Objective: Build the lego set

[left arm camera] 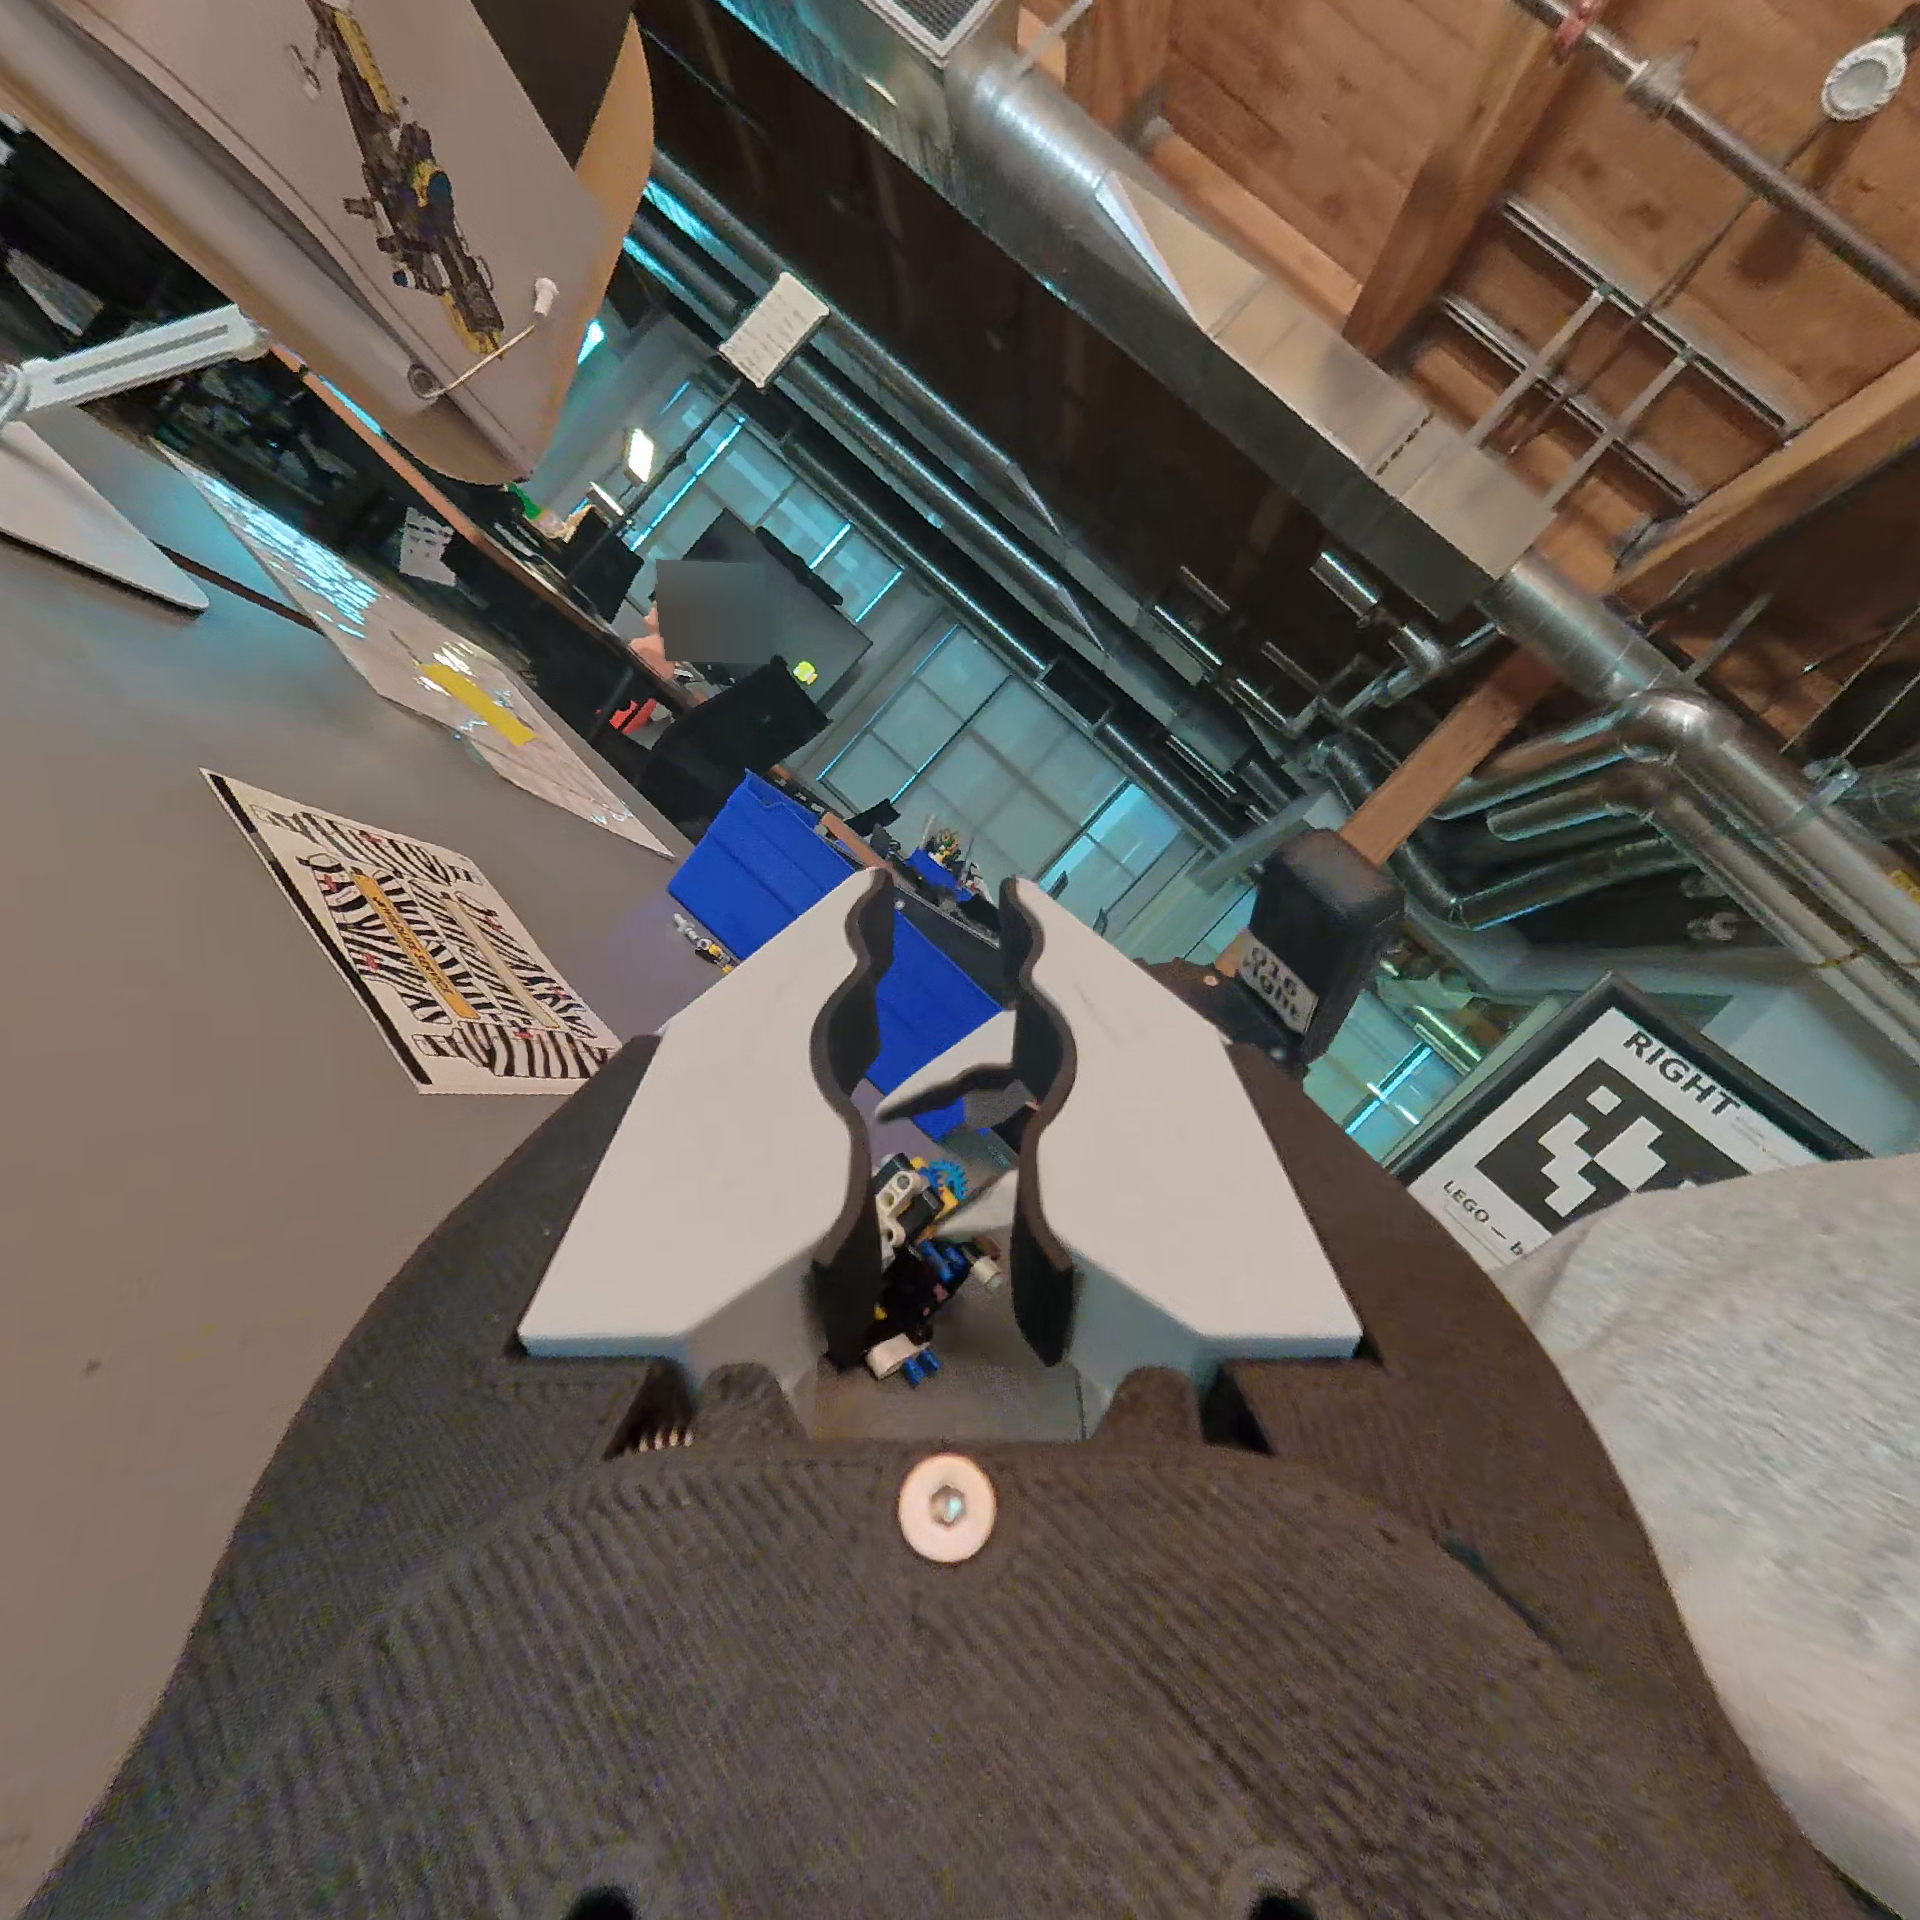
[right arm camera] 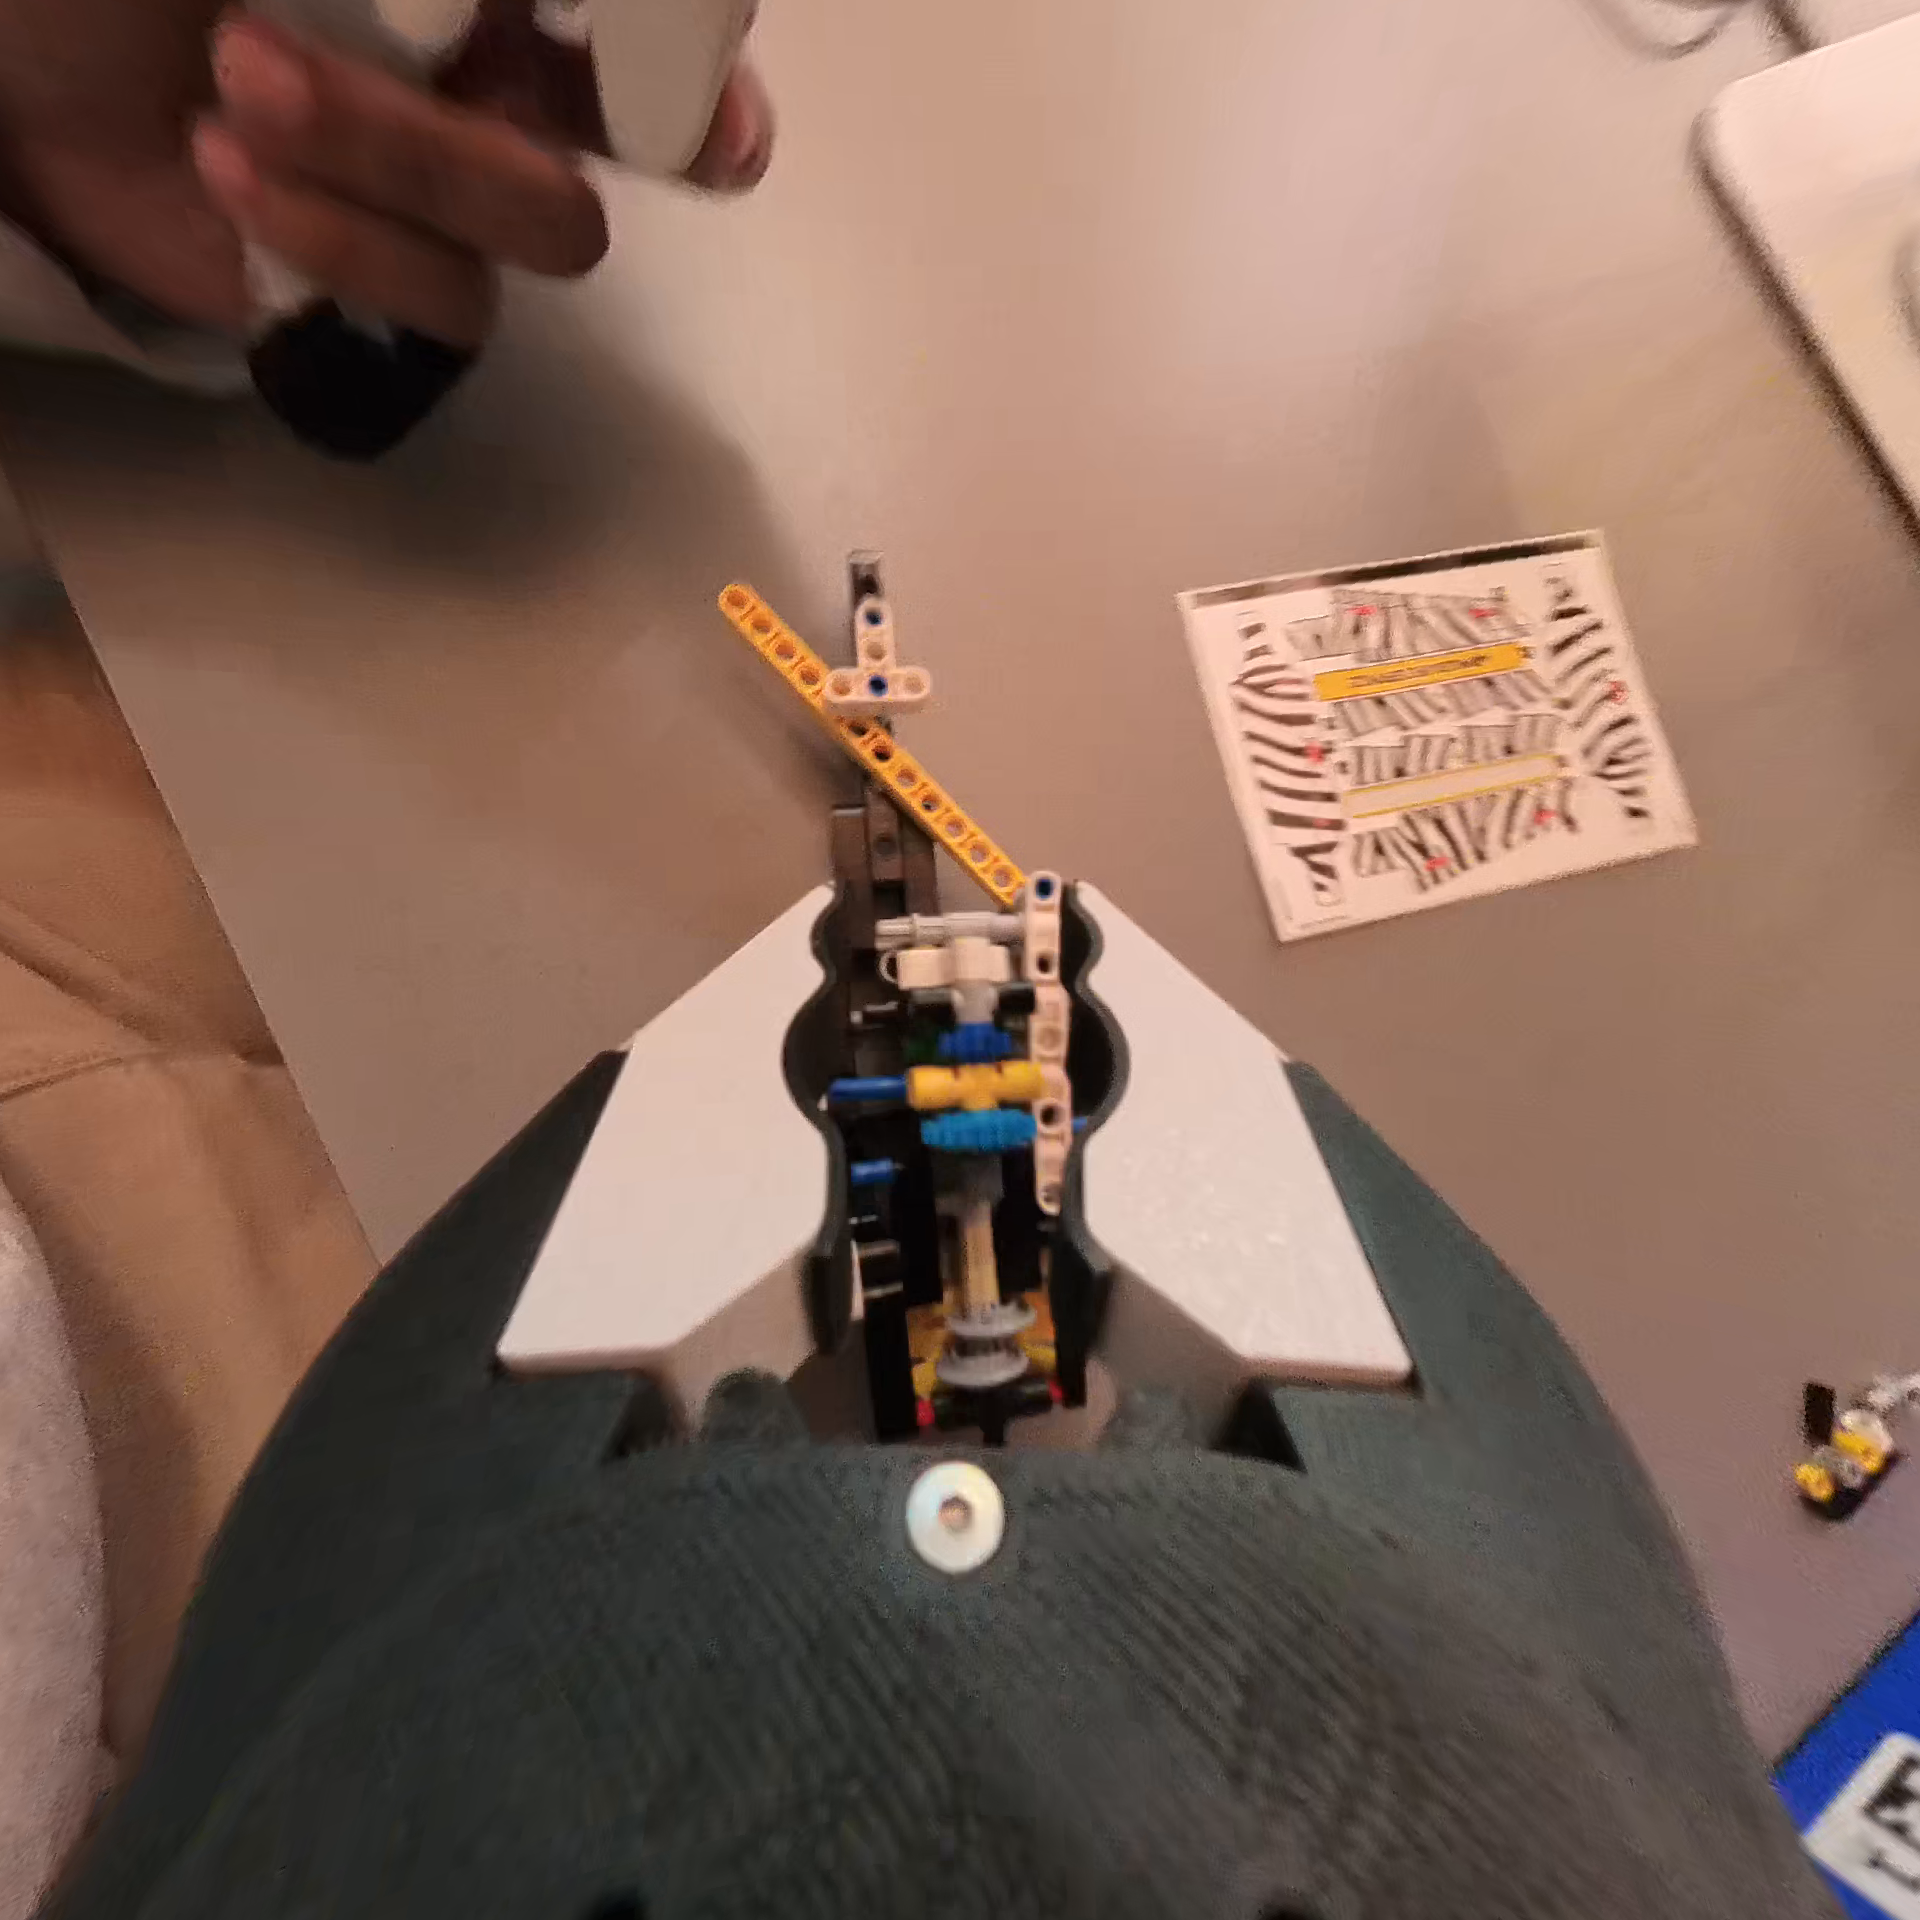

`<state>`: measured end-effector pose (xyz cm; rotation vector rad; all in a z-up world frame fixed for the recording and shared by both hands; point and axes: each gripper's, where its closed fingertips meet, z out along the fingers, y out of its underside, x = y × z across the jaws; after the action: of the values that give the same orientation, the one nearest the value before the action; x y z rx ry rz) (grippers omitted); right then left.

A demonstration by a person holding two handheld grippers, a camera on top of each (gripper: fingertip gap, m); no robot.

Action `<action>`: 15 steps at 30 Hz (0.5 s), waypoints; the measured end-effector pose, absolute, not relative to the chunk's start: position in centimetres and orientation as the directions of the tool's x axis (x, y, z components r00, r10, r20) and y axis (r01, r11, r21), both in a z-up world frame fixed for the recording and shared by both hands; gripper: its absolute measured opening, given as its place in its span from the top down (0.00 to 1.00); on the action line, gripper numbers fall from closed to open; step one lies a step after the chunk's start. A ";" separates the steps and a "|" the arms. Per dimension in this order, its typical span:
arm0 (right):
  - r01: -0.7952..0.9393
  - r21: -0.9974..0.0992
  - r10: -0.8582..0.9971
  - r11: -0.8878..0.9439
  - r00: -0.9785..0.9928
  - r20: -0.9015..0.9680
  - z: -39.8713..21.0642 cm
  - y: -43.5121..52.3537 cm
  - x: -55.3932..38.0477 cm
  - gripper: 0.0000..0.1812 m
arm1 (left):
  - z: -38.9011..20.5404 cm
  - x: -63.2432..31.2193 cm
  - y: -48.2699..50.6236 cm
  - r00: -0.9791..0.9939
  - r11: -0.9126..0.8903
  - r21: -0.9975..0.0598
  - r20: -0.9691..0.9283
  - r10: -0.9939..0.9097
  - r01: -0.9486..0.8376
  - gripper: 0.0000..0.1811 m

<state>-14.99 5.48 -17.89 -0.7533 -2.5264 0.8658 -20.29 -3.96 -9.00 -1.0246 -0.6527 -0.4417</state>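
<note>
My right gripper (right arm camera: 956,899) is shut on a partly built lego model (right arm camera: 961,1101) of black beams, blue gears, a yellow connector and white beams, held above the grey table (right arm camera: 1143,364). A long yellow beam (right arm camera: 810,675) and a white T-shaped piece (right arm camera: 878,681) stick out past the fingertips. My left gripper (left arm camera: 948,904) is open and empty, tilted up toward the ceiling. Through its gap I see the model (left arm camera: 914,1247) and a grey finger (left arm camera: 966,1086) of the right gripper.
A zebra-striped sticker sheet (right arm camera: 1434,727) lies on the table; it also shows in the left wrist view (left arm camera: 416,935). Small loose pieces (right arm camera: 1839,1455) lie at the right. A blue bin (left arm camera: 769,873) stands beyond. A blurred hand (right arm camera: 364,208) is at the top left. Left tips to right tips: about 15 cm. Measured from the fingertips, the white T-shaped piece (right arm camera: 878,681) is 5 cm or so from the right gripper and 12 cm from the left.
</note>
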 end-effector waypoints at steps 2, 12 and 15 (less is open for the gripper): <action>0.352 -0.765 0.653 0.539 -0.748 0.116 -15.6 6.2 -14.9 0.79 | -9.1 -20.2 -3.9 0.741 0.450 -0.656 0.671 -0.020 0.606 0.91; 0.384 -0.905 0.745 0.183 -0.655 -0.127 -16.6 11.2 -12.2 0.77 | -10.0 -20.0 -2.9 0.764 0.395 -0.712 0.645 0.039 0.581 0.90; 0.389 -0.894 0.713 0.223 -0.690 -0.123 -17.5 10.3 -11.8 0.73 | -10.0 -20.2 -3.0 0.759 0.402 -0.707 0.650 0.043 0.582 0.90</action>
<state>-11.81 10.35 -17.53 -1.0288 -2.1883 1.4548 -20.17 -3.05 -10.01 -1.1205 -0.6511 -0.3723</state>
